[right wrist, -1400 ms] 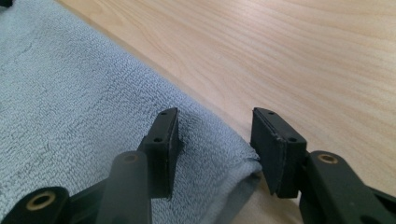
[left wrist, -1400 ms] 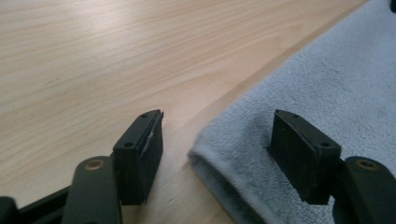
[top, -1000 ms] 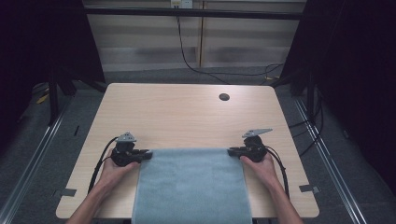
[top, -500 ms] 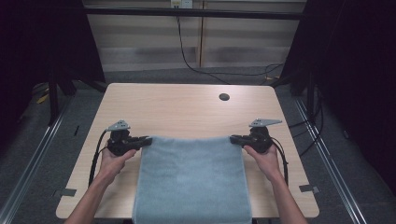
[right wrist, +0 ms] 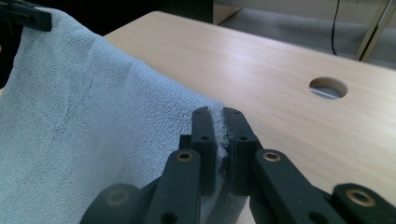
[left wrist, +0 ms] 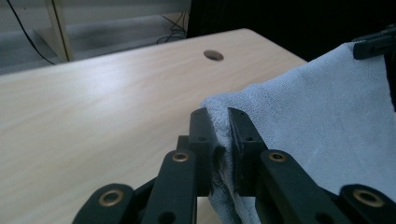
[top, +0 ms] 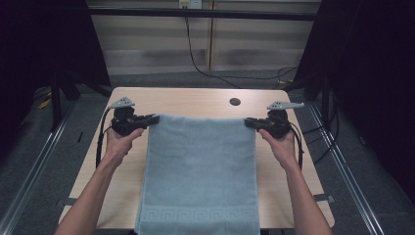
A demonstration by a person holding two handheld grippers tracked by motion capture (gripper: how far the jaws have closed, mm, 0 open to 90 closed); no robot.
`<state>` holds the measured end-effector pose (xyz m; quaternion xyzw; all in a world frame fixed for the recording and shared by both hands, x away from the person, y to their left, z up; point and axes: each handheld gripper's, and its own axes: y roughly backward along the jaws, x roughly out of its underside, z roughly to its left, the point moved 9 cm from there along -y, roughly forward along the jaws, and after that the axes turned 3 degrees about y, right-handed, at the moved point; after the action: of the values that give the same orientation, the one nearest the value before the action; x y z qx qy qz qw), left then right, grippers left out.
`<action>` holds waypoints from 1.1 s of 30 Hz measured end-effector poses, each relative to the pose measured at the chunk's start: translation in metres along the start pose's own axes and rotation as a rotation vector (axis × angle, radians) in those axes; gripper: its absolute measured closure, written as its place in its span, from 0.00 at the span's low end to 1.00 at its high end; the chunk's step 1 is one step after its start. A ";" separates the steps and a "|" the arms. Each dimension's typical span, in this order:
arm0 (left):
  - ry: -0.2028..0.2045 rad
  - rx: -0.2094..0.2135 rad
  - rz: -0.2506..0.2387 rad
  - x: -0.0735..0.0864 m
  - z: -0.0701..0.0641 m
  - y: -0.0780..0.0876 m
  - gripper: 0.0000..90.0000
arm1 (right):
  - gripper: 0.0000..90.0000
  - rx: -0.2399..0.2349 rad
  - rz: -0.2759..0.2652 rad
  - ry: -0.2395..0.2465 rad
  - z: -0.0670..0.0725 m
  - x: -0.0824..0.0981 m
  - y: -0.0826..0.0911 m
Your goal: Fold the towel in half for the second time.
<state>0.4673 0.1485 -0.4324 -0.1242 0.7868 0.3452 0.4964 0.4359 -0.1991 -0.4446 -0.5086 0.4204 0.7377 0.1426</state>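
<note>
A light blue towel (top: 200,171) hangs stretched between my two grippers above the wooden table (top: 195,100), its lower end trailing over the table's front edge. My left gripper (top: 152,119) is shut on the towel's far left corner (left wrist: 219,116), with the terry cloth pinched between the black jaws. On the other side, my right gripper (top: 248,122) is shut on the far right corner (right wrist: 218,114). Both jaw pairs point inward toward each other, and the towel's top edge runs taut between them. In the left gripper view, the other gripper's tip (left wrist: 373,44) shows at the far corner.
A round cable hole (top: 235,102) sits in the tabletop beyond the towel's top edge. Bare wood lies on both sides of the towel. Dark floor and metal rails (top: 342,161) flank the table, and cables hang along the back wall.
Both grippers have risen and moved away from the person, lifting the towel's far edge off the table. The towel now hangs stretched instead of lying flat.
</note>
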 end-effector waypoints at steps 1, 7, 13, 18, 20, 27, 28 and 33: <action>0.002 -0.001 -0.012 -0.005 0.001 0.001 0.90 | 0.94 0.007 -0.009 -0.001 -0.003 -0.005 0.000; -0.035 0.004 -0.077 -0.032 -0.008 0.012 0.90 | 0.94 0.028 -0.063 0.013 -0.009 -0.038 0.007; -0.104 0.044 -0.088 -0.012 -0.035 0.038 0.90 | 0.95 -0.024 -0.071 0.076 0.021 -0.026 0.030; -0.120 0.086 -0.071 0.029 -0.057 0.058 0.90 | 0.95 -0.073 -0.047 0.107 0.050 0.010 0.051; -0.121 0.100 -0.049 0.049 -0.063 0.063 0.89 | 0.94 -0.087 -0.029 0.108 0.060 0.026 0.057; -0.104 0.159 0.036 0.105 -0.081 0.081 0.83 | 0.85 -0.169 0.050 0.084 0.094 0.086 0.066; -0.095 0.170 0.024 0.106 -0.083 0.086 0.80 | 0.82 -0.172 0.050 0.081 0.097 0.092 0.068; -0.056 0.148 -0.030 0.101 -0.078 0.097 0.64 | 0.66 -0.134 0.017 0.034 0.095 0.103 0.081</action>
<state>0.3127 0.1817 -0.4583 -0.0891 0.7940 0.2820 0.5311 0.2788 -0.1976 -0.4832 -0.5261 0.3766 0.7566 0.0947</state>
